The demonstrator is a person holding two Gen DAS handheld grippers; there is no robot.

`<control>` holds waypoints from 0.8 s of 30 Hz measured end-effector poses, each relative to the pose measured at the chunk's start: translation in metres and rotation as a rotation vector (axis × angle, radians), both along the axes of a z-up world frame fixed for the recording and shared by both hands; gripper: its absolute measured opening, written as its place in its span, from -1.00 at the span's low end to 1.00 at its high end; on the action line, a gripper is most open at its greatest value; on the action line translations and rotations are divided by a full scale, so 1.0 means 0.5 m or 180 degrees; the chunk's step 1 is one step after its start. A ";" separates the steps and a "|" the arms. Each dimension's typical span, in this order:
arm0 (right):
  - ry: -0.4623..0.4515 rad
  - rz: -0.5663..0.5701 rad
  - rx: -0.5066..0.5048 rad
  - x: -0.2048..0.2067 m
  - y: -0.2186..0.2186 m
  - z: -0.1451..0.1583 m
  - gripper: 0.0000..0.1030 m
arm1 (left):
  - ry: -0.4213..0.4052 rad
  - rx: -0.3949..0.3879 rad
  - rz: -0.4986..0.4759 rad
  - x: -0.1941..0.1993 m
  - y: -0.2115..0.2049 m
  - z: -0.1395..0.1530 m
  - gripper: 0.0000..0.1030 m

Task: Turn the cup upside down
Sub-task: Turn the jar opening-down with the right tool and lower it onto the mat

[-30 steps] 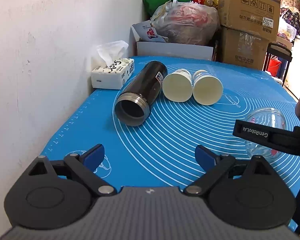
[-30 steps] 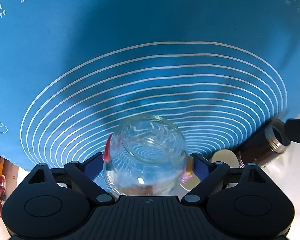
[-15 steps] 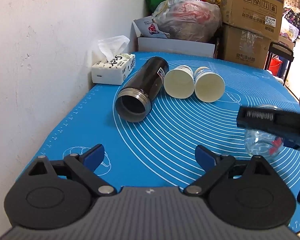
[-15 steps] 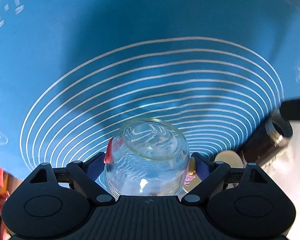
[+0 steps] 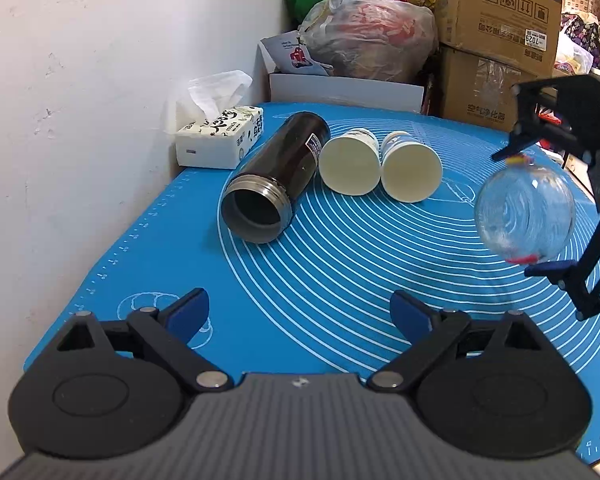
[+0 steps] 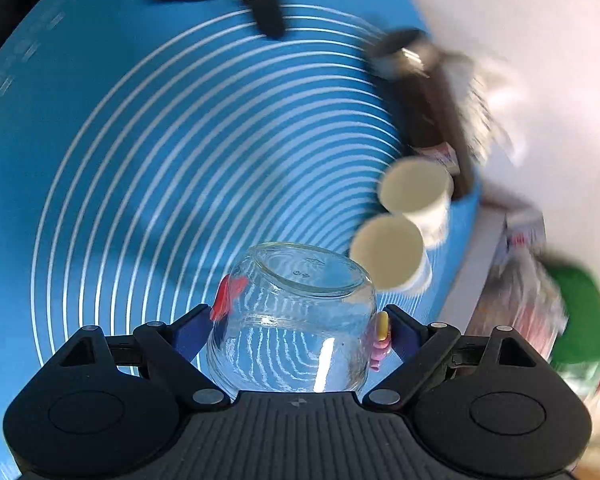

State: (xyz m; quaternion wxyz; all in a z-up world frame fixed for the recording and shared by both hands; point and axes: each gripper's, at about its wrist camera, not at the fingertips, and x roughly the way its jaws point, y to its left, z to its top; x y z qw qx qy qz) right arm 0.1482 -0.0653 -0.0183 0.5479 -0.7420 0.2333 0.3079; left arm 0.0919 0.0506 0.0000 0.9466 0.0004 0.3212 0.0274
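Observation:
My right gripper (image 6: pixel 296 330) is shut on a clear round glass cup (image 6: pixel 292 320) with red and yellow decals, its thick base facing away from the camera. In the left wrist view the glass cup (image 5: pixel 526 212) hangs in the air above the blue mat (image 5: pixel 340 280) at the right, held on its side between the right gripper's (image 5: pixel 536 216) fingers. My left gripper (image 5: pixel 300 312) is open and empty, low over the mat's near edge.
A black thermos (image 5: pixel 276 184) and two white paper cups (image 5: pixel 350 166) (image 5: pixel 410 172) lie on their sides at the mat's back. A tissue box (image 5: pixel 220 140) sits by the white wall. Cardboard boxes (image 5: pixel 496 36) and bags (image 5: pixel 368 36) stand behind the table.
My right gripper has lifted the glass cup off the mat and rotated it, so the scene swings in its view. The left gripper has stayed nearly still.

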 end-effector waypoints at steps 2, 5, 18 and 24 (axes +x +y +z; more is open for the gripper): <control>0.0031 -0.0267 0.0426 0.019 -0.009 0.024 0.74 | 0.0003 0.0004 -0.0010 0.001 -0.003 -0.001 0.87; 0.0017 -0.0668 0.1198 0.042 -0.034 0.054 0.74 | 0.0010 -0.0006 -0.0036 0.002 -0.007 -0.001 0.87; -0.0070 -0.2108 0.3602 0.062 -0.186 0.032 0.74 | 0.0022 0.0042 -0.0113 0.007 -0.031 -0.006 0.87; -0.0170 -0.2594 0.3962 0.066 -0.227 0.012 0.74 | 0.0025 0.0011 -0.0110 0.012 -0.037 -0.007 0.87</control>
